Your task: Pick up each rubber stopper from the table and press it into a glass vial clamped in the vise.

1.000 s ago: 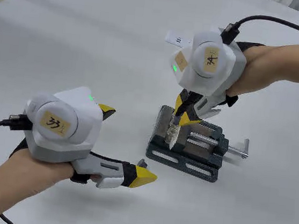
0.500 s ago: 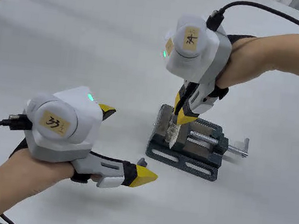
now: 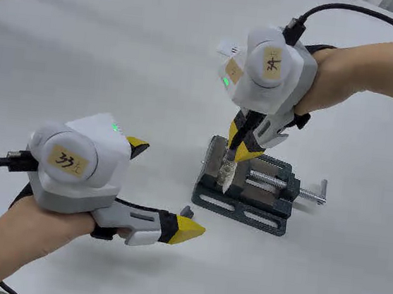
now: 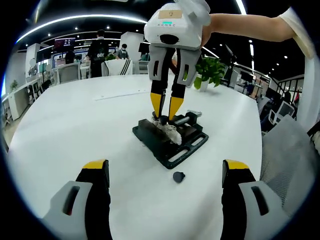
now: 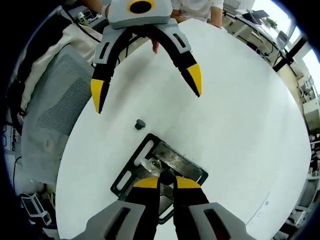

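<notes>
A dark vise (image 3: pixel 247 199) stands on the white table with glass vials (image 3: pixel 226 173) clamped in it. My right gripper (image 3: pixel 241 150) points down at a vial, shut on a dark rubber stopper (image 5: pixel 166 176) held right at the vial's mouth. An open-mouthed vial (image 5: pixel 154 163) shows beside that stopper. One loose stopper (image 4: pixel 178 176) lies on the table near the vise (image 4: pixel 170 139), also seen as a stopper (image 5: pixel 140 124) in the right gripper view. My left gripper (image 3: pixel 163 189) hovers low at the left of the vise, open and holding nothing.
The white table (image 3: pixel 122 53) spreads bare around the vise, whose screw handle (image 3: pixel 311 197) sticks out to the right. Cables trail from both grippers. In the left gripper view, people, desks and a plant (image 4: pixel 212 70) stand beyond the table's far edge.
The right gripper's body rocked to the left and back while its tips stayed over the vial. The left gripper drifted slightly left.
</notes>
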Tool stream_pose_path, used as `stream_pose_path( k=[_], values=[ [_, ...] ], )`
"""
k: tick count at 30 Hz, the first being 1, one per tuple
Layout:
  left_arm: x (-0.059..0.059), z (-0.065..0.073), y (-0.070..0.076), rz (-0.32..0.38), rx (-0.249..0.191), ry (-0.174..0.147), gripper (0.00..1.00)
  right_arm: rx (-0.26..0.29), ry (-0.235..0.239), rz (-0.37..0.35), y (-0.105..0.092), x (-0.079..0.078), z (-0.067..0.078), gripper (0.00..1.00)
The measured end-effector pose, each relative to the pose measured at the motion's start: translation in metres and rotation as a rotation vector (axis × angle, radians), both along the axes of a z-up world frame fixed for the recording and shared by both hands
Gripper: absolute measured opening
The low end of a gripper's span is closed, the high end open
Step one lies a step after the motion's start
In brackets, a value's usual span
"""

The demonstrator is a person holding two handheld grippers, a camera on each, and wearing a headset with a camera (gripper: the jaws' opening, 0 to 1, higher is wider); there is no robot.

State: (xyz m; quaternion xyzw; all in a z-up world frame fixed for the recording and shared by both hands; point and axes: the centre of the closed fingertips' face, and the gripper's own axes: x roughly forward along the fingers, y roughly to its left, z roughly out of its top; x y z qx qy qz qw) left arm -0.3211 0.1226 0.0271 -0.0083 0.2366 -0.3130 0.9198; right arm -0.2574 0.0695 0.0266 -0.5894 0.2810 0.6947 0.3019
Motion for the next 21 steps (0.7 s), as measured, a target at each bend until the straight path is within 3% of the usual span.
stream_pose_path(
  k=[3,14,21],
  values=[
    [0.0004,0.0004,-0.0007,-0.002,0.001,-0.001,0.92,0.009,0.002,0.044,-0.0026,-0.0012,-0.0001,0.04],
    [0.0001,0.0006,-0.0003,-0.004,0.003,0.001,0.92,0.052,0.015,-0.032,-0.0032,-0.0031,0.0013,0.06],
    [0.0003,0.0013,-0.0032,-0.005,-0.003,0.002,0.92,0.069,0.008,-0.015,-0.0016,-0.0016,0.0014,0.07]
  ],
)
